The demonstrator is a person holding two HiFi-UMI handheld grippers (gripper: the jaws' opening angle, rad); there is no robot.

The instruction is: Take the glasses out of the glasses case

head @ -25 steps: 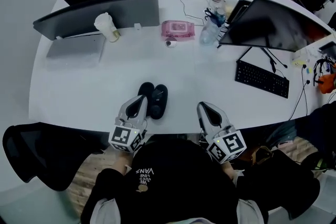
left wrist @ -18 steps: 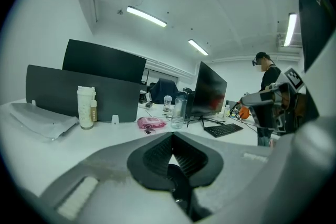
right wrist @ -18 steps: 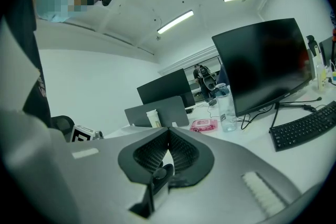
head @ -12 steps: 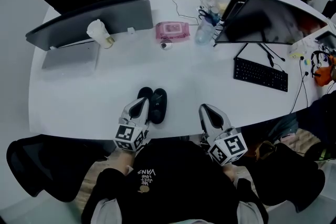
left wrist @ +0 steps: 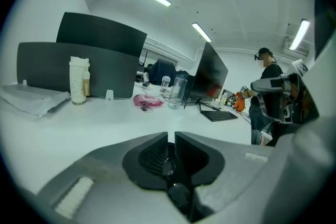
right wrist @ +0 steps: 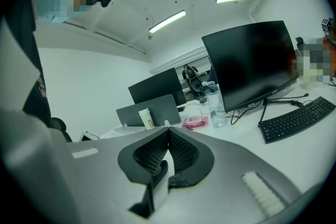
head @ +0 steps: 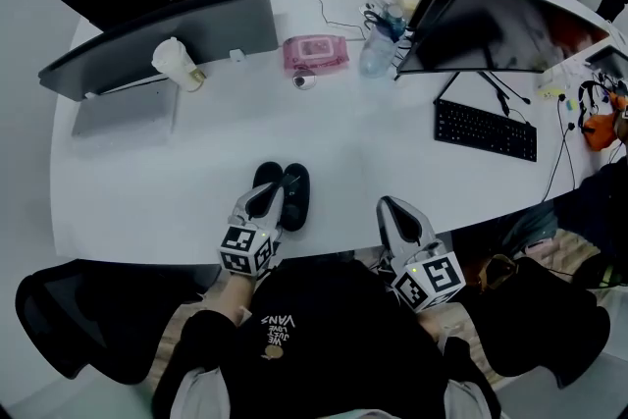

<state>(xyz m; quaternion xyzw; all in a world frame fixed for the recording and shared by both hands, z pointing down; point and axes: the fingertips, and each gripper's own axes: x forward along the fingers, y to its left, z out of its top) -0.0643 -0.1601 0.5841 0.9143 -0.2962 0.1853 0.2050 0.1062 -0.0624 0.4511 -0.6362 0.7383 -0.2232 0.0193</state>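
The black glasses case [head: 286, 191] lies open on the white table [head: 196, 172] near its front edge, its two dark oval halves side by side. What is inside it I cannot make out. My left gripper [head: 269, 198] points at the case's near left side, its tip at the case's edge. Its jaws [left wrist: 171, 134] are opening, a narrow slit shows between them and nothing is in it. My right gripper [head: 387, 206] hovers over the table edge, well to the right of the case. Its jaws [right wrist: 168, 129] meet at the tips with nothing between them.
At the back stand a paper cup [head: 175, 64], a pink wipes pack [head: 315, 51], a water bottle [head: 378, 49], dark monitors [head: 500, 29] and a keyboard [head: 486, 130]. A closed laptop [head: 123, 108] lies at the left. A person [left wrist: 268, 86] stands at the right.
My left gripper has sunk toward the table at the case's near side. The right gripper has hardly moved.
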